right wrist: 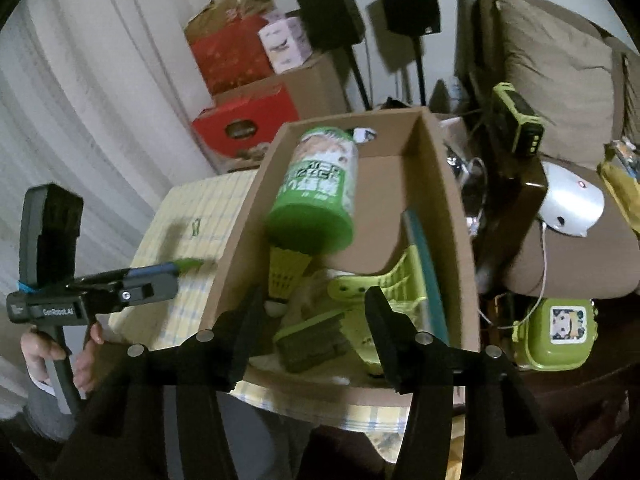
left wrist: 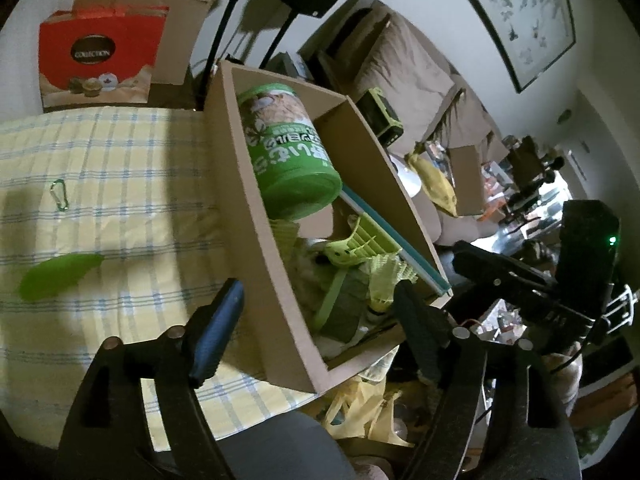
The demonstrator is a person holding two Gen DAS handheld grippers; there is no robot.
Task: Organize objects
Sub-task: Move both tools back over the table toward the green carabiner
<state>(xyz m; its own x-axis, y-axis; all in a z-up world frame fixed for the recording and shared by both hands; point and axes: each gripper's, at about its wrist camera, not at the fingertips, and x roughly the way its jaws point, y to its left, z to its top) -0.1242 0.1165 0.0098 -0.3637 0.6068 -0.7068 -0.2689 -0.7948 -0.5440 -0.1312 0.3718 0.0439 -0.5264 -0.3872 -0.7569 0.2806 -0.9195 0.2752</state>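
Observation:
A cardboard box [left wrist: 256, 216] sits at the right edge of a table with a yellow checked cloth [left wrist: 120, 184]. The box holds a green canister [left wrist: 288, 148], a yellow shuttlecock [right wrist: 286, 272], a lime plastic piece [left wrist: 360, 246], a teal-edged flat item [left wrist: 396, 240] and a dark green-edged sponge block [right wrist: 312, 340]. My left gripper [left wrist: 320, 312] is open, its fingers straddling the box's near left wall. My right gripper [right wrist: 316, 320] is open and empty above the box's near end. On the cloth lie a green leaf-shaped piece [left wrist: 56, 276] and a small green carabiner [left wrist: 59, 195].
Red gift boxes [left wrist: 96, 60] and cardboard cartons stand behind the table, with two black speakers on stands [right wrist: 332, 12]. A sofa with cushions [right wrist: 560, 80] lies right. A lime lunch box [right wrist: 554, 332] and a silver device [right wrist: 572, 208] sit beside the box.

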